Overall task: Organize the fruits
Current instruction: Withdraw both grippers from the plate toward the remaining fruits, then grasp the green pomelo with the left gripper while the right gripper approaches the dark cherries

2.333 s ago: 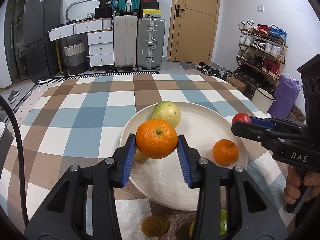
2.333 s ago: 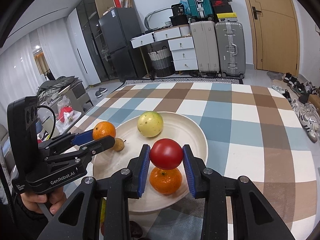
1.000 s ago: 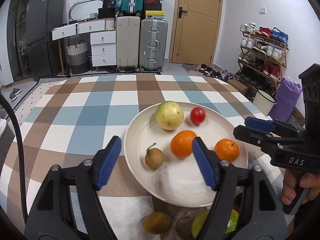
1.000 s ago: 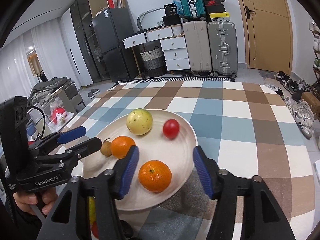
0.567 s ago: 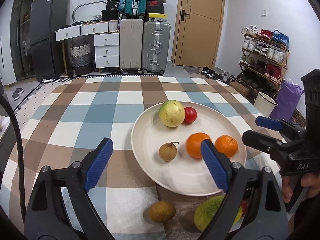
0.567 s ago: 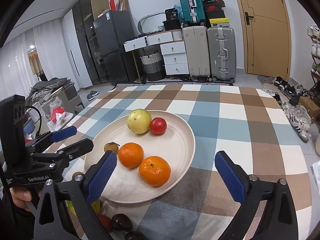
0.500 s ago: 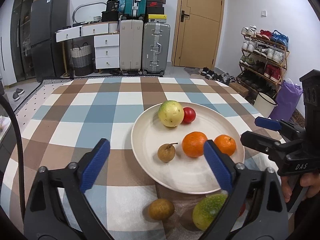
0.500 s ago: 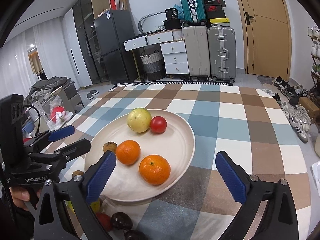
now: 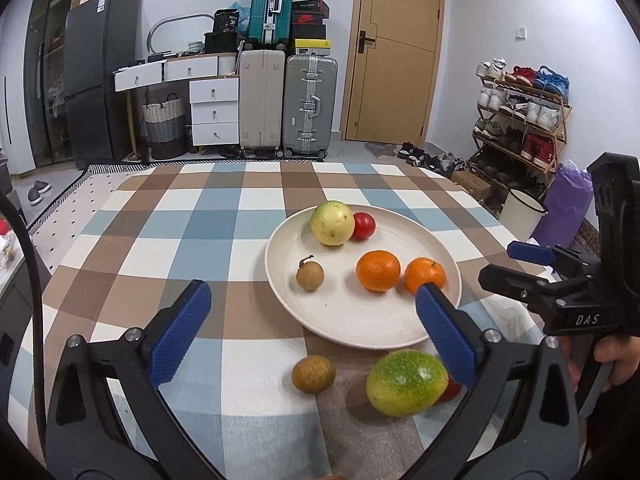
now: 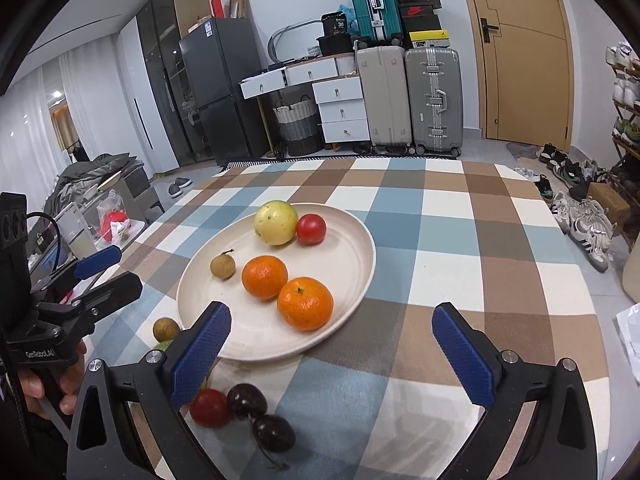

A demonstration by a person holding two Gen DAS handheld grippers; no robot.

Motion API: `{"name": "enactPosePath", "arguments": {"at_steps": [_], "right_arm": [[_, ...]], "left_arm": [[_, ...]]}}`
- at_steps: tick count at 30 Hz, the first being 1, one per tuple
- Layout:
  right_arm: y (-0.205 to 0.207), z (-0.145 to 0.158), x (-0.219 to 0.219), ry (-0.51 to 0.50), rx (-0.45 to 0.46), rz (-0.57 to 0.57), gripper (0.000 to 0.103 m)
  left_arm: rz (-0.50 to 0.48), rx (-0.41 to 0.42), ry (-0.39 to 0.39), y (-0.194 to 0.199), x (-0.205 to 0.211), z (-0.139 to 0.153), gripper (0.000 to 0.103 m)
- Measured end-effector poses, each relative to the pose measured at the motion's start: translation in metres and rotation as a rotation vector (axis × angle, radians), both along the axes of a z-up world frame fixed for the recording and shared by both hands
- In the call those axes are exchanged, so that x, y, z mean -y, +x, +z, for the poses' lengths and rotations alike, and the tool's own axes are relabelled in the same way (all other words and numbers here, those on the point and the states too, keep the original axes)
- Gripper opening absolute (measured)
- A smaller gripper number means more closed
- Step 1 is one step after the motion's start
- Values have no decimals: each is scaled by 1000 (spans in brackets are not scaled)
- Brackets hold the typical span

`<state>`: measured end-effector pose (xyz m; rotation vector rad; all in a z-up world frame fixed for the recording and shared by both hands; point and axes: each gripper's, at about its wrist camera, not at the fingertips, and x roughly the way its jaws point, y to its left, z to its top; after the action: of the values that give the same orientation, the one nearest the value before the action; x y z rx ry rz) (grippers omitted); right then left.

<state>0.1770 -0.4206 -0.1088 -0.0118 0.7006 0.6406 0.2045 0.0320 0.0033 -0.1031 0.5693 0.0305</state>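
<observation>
Looking from the left wrist, the left gripper [image 9: 310, 330] stands wide open and holds nothing; the plate [image 9: 352, 326] carries two oranges [image 9: 378, 271], while a green fruit [image 9: 406, 383] lies on the checked tablecloth [image 9: 192, 240].

From the right wrist, the right gripper [image 10: 330, 356] is also wide open and empty, with dark cherries [image 10: 247, 401] near its left finger.

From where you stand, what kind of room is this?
Most likely the entrance area of a lived-in home: a shoe rack by the wooden door, stacked suitcases, and a table with a checked cloth.
</observation>
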Motion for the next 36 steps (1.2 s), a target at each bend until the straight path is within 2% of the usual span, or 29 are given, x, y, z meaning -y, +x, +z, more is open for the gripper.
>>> {"name": "enactPosePath", "arguments": {"at_steps": [15,24,36], "right_arm": [[-33,-6,15,-126,-29,-6,102],[-41,-17,11,-164,-66,6,102],[-39,-35,-1,-213,-109,33,102]], "left_arm": [[-32,-58,6,-28,22,-8,102],[-78,-97,28,-30,33,-17,102],[-91,-143,-3,-22,30,-26,102]]}}
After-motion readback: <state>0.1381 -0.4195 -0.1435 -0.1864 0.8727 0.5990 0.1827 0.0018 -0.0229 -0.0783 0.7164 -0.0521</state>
